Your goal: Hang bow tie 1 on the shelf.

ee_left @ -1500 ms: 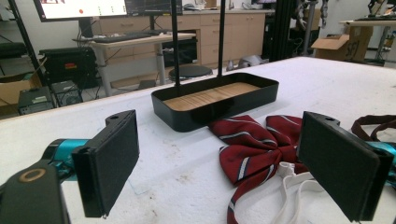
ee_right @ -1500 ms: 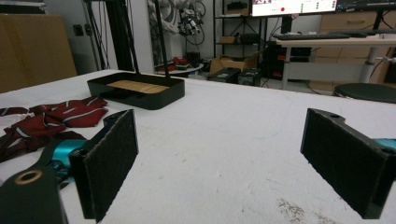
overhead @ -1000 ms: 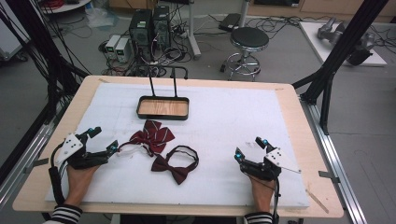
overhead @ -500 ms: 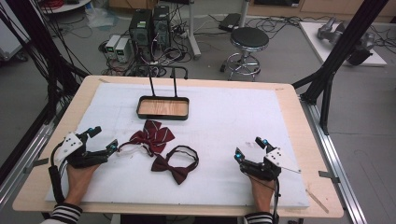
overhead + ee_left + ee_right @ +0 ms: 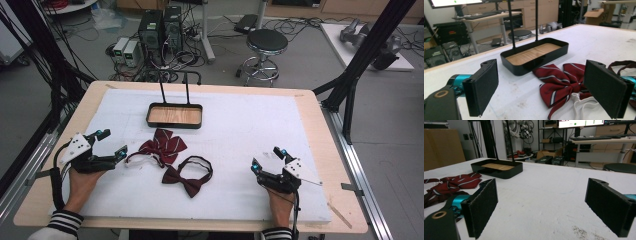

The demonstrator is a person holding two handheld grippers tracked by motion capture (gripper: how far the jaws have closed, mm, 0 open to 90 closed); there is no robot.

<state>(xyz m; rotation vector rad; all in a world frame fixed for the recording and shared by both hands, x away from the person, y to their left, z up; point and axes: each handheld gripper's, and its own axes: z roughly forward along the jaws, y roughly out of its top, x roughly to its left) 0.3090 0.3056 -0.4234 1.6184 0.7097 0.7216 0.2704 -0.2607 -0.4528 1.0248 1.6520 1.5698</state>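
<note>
High view: two bow ties lie on the white desk (image 5: 250, 125), near the black tray (image 5: 174, 116). The striped bow tie (image 5: 162, 146) is just beside the left gripper (image 5: 114, 145), whose jaws stand wide apart with nothing in them. The plain bow tie (image 5: 187, 176) lies a bit nearer and more to the right. The right gripper (image 5: 268, 159) is well apart from both ties, jaws wide too. It looks like the reach is starting; next, the left gripper should slide over the striped tie and close on it
</note>
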